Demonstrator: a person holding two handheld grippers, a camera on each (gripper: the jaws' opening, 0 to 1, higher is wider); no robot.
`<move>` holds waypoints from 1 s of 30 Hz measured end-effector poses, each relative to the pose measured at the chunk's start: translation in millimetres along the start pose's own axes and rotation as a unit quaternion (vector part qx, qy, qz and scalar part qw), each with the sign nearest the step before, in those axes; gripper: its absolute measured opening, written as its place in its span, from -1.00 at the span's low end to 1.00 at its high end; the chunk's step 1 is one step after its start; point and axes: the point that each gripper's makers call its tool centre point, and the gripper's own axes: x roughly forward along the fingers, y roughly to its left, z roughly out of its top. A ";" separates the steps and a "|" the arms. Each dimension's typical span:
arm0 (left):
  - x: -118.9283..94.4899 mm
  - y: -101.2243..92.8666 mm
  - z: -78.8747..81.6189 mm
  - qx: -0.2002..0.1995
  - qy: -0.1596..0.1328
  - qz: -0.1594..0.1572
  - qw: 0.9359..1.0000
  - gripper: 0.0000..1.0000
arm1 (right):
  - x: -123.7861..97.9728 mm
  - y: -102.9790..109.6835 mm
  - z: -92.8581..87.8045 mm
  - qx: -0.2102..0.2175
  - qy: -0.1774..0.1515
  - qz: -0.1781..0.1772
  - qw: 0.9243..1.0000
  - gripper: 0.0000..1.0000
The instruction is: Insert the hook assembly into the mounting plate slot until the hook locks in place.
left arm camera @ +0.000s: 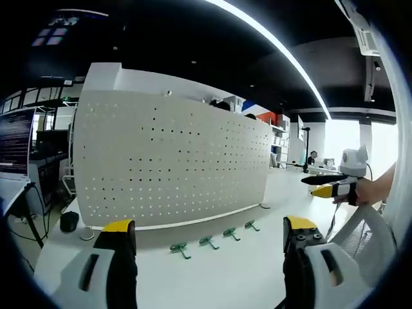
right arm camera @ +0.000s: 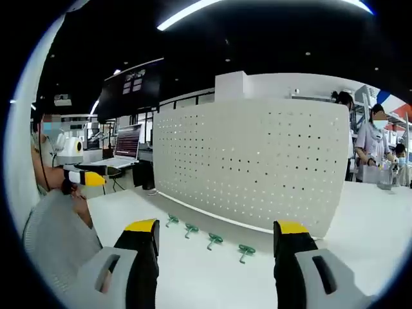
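**A:** Where are the hooks?

**B:** Four green hooks lie in a row on the white surface, ahead of my left gripper and between the lines of its jaws. From my right gripper I see the same row, again just beyond the yellow tips. All four lie loose, none hung yet.

**A:** And the mounting plate?

**B:** The white pegboard stands upright straight behind the row, its foot just beyond the hooks. I reckon they were laid along its base so each one is a short lift from a slot.

**A:** What are your jaws doing?

**B:** Both pairs stand apart with nothing between them, above the surface and short of the hooks. My right gripper also shows at the right edge of the left gripper view, held off to the side, so I judge I have not begun a pick.

**A:** What first?

**B:** Probably the hook nearest one pair of jaws, gripped so the end that goes into the pegboard stays free.
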 end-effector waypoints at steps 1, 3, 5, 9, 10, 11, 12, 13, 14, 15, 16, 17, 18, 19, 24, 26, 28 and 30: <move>0.0 0.1 0.2 -0.001 -0.001 0.000 1.000 0.95 | 0.0 0.1 0.0 0.001 0.000 0.001 1.000 0.40; 0.1 0.3 -0.2 0.000 0.000 0.000 1.000 0.95 | -0.2 -0.1 -0.2 0.001 0.000 0.000 1.000 0.40; 0.0 0.4 -0.7 0.001 0.001 0.001 1.000 0.95 | -0.1 -0.2 -0.6 0.002 0.001 0.000 1.000 0.40; 0.0 0.6 -1.4 0.001 0.003 0.001 1.000 0.95 | 0.4 0.1 -1.0 0.001 0.002 0.001 1.000 0.40; 0.1 0.8 -1.6 0.002 0.003 0.001 1.000 0.95 | 0.4 0.3 -1.2 0.001 0.002 0.001 1.000 0.40; 0.0 1.0 -1.6 0.003 0.003 0.001 1.000 0.95 | 0.4 0.3 -1.5 0.002 0.003 0.001 1.000 0.40; 0.0 1.1 -1.9 0.002 0.004 0.002 1.000 0.95 | 0.4 -0.2 -1.8 -0.001 0.005 -0.001 1.000 0.39; -0.1 1.4 -2.0 0.002 0.004 0.002 1.000 0.95 | 0.4 0.1 -1.5 -0.002 0.004 0.000 1.000 0.39; -0.2 1.8 -1.4 0.003 0.002 0.003 1.000 0.95 | 0.6 0.8 -1.0 -0.001 0.002 0.002 1.000 0.39; -0.3 1.9 -1.4 0.003 0.002 0.003 1.000 0.95 | 0.6 0.7 -1.2 -0.002 0.003 0.002 1.000 0.39; -0.2 1.9 -1.9 0.003 0.003 0.003 1.000 0.95 | 0.7 0.3 -1.6 -0.003 0.004 0.001 1.000 0.39; -0.1 1.8 -2.4 0.003 0.004 0.003 1.000 0.95 | 0.5 0.2 -1.5 -0.002 0.003 0.001 1.000 0.39; -0.1 1.8 -2.4 0.004 0.004 0.003 1.000 0.95 | 0.5 0.0 -1.3 -0.001 0.003 0.001 1.000 0.39; -0.1 1.7 -2.2 0.004 0.004 0.002 1.000 0.95 | 0.4 -0.2 -1.2 -0.001 0.002 0.001 1.000 0.39; -0.1 1.5 -2.4 0.004 0.004 0.003 1.000 0.94 | 0.7 0.7 -0.9 -0.001 0.002 0.001 1.000 0.39; -0.2 1.7 -2.2 0.005 0.004 0.003 1.000 0.94 | 0.5 -0.5 -1.4 -0.002 0.004 -0.002 1.000 0.39; -0.1 1.7 -2.1 0.005 0.004 0.003 1.000 0.94 | 0.3 -1.1 -0.7 -0.001 0.002 -0.004 1.000 0.39; -0.1 2.0 -1.8 0.006 0.004 0.004 1.000 0.94 | 0.3 -1.4 -0.9 0.000 0.003 -0.004 1.000 0.39</move>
